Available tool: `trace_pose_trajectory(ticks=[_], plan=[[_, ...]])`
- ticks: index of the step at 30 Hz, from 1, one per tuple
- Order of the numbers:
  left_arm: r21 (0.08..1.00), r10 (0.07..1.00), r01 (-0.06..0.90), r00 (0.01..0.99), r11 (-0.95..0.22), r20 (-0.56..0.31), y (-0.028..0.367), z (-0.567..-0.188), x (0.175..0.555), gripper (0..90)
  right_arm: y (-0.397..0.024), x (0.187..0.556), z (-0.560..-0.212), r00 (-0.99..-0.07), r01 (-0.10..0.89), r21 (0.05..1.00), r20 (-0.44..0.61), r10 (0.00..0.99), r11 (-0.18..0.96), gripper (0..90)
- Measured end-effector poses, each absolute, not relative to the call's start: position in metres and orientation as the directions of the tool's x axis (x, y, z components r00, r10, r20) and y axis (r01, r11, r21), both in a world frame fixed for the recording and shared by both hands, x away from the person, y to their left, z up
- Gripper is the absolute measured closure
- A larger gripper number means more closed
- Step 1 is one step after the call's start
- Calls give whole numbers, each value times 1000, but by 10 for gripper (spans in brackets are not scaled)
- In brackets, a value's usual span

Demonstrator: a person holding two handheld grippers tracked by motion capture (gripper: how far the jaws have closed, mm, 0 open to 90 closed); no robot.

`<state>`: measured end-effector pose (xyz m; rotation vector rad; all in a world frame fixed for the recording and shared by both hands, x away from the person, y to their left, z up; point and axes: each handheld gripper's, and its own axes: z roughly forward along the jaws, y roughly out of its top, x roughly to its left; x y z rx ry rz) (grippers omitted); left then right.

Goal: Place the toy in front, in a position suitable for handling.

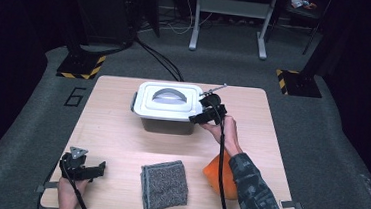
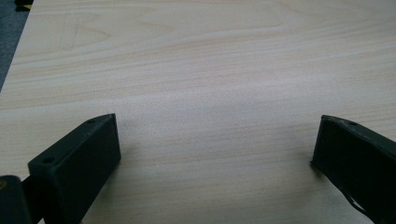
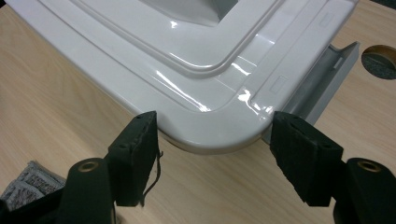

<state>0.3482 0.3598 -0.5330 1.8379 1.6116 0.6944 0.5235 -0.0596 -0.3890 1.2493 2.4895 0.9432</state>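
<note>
**Right gripper lined up on lid corner of storage box**

While the right gripper point(image 1: 198, 116) sits at the near-right corner of the white box lid point(image 1: 166, 100), its jaws stand apart on either side of that rounded corner, and in the right gripper view point(image 3: 212, 135) neither pad touches the plastic. Judgement: the step in hand is the approach to the lid, aiming at the corner or at the grey side latch point(image 3: 322, 84) just beside it. Nothing is clamped yet.

Next move, as I read it: bring the jaws onto an edge thin enough to pinch, either the lid rim or the latch flap, then lift or swing it. The glossy rim looks slippery, so a square bite matters.

Left gripper point(image 1: 84, 169) rests at the near-left of the table point(image 1: 116, 134), jaws wide apart over bare wood point(image 2: 215, 140), holding nothing.

Box point(image 1: 167, 125): a grey tub under a white lid with a recessed grey handle, standing far-centre on the table, lid on.

Nearer: a folded grey cloth point(image 1: 164, 185) at near-centre and an orange object point(image 1: 220, 175) to its right, partly behind the sleeve.
</note>
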Motion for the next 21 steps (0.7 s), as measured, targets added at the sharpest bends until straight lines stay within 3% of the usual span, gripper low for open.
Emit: trace_pose_trajectory(ticks=[21], plan=[[725,992,683,130,-91,2,360,-533,348,2,-49,531,-394,-615,656,624,116,780,425,317]])
